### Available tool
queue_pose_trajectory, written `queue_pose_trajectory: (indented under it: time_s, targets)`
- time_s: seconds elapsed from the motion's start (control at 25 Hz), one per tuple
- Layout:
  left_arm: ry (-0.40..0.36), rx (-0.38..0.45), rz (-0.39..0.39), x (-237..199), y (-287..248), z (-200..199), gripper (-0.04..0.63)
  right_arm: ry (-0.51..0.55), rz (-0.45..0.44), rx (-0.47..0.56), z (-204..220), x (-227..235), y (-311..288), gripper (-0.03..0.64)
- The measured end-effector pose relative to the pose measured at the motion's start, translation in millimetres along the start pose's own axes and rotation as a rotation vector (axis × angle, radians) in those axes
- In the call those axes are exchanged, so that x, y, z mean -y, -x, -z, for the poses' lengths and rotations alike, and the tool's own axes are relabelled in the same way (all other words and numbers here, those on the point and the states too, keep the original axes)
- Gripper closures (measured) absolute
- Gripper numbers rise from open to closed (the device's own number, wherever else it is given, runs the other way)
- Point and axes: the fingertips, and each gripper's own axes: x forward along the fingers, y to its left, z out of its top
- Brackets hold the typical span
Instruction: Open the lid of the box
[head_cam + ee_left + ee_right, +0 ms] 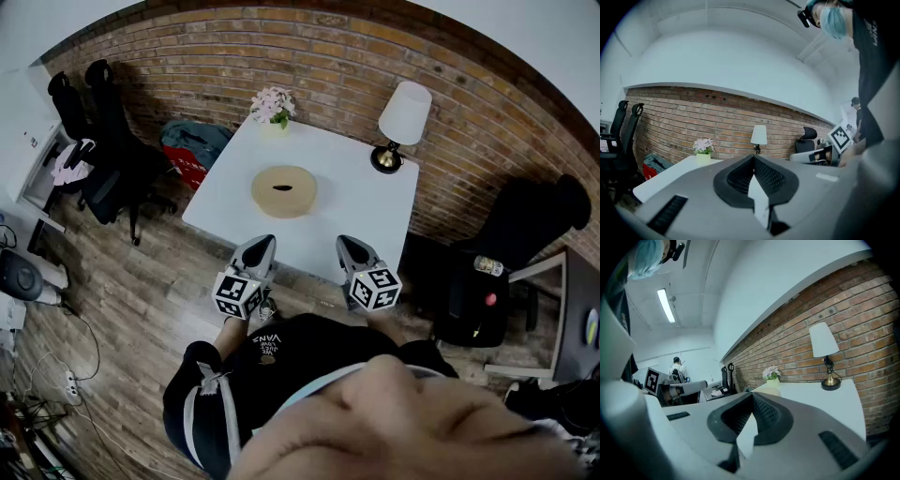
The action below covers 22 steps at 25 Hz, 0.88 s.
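A red brick wall (309, 52) ran behind a white square tabletop (375, 211), which stood out from it into the room. The person stood at the tabletop's near edge, holding a grey left gripper (263, 243) and a grey right gripper (346, 243) side by side, roughly level. Both hovered over that edge, well short of the task's thing. Each pair of jaws was pressed together on nothing, which looked like a ready stance with the task not yet begun. The round tan box with its flat slotted lid (283, 190) sat near the tabletop's middle, lid on, probably so either gripper could reach it. A white-shaded brass lamp (399, 127) and a small pot of pale pink flowers (273, 106) stood at the far side by the wall, well apart from the box.
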Motion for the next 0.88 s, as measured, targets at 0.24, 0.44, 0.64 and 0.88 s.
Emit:
queue_pose_trajectory:
  time_s: [0.24, 0.44, 0.64, 0.88]
  targets:
    - [0.027, -0.007, -0.011, 7, -4, 4, 0.586, -0.050, -0.039, 0.035, -2, 2, 4, 0.614]
    - [0.040, -0.012, -0.015, 6, -6, 10, 0.586, -0.047, -0.044, 0.014, 3, 4, 1, 0.614]
    - [0.050, -0.013, 0.004, -6, -8, 16, 0.586, -0.042, -0.024, 0.006, 4, 1, -9, 0.614]
    - [0.040, -0.022, 0.059, -35, -22, 13, 0.586, -0.057, 0.017, 0.003, 6, -1, -35, 0.614]
